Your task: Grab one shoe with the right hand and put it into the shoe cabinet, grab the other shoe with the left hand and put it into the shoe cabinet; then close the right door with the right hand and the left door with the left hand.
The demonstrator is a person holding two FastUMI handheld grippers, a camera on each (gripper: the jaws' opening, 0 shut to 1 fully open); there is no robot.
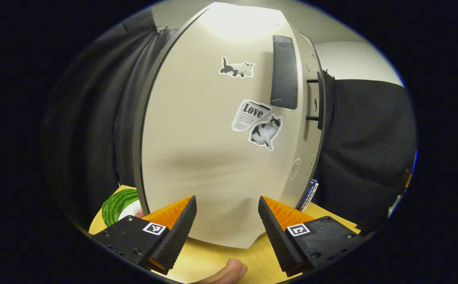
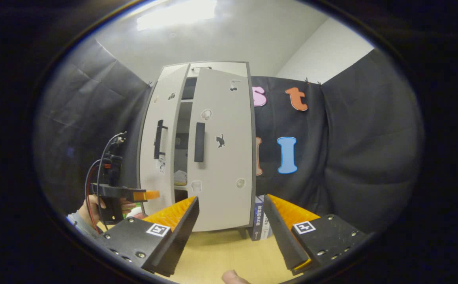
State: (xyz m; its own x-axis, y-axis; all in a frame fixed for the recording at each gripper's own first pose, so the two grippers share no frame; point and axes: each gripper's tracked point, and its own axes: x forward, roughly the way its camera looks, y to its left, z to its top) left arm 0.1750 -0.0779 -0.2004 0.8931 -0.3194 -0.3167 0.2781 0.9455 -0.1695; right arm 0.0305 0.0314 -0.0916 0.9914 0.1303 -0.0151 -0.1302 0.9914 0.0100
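**Left door nearly shut, right door closed**

Seen in the left gripper view: left gripper [image 1: 227,221] spread wide, holding nothing, low in the frame and aimed at the face of the left door [image 1: 213,138], which takes up the centre. Close enough to push with the fingers rather than pull by the dark handle [image 1: 284,73] at upper right of the panel. Cat stickers [image 1: 266,132] just below that handle. Table [image 1: 213,258] underneath, a green striped object [image 1: 116,203] at lower left.

Seen in the right gripper view: right gripper [image 2: 231,221] also spread and empty, held back well apart from the shoe cabinet [image 2: 201,150] at frame centre. Right door [image 2: 223,157] apparently flush; left door angled out a little, leaving a narrow dark gap between the two. Something pale low in that gap, likely a shoe [image 2: 180,177], though too small to be sure. Left gripper at lower left, just beside the left door, held by a hand [image 2: 91,205]. Books [image 2: 259,221] beside the cabinet's lower right corner.

Judged stage: shoes stowed, last door-closing push remaining.
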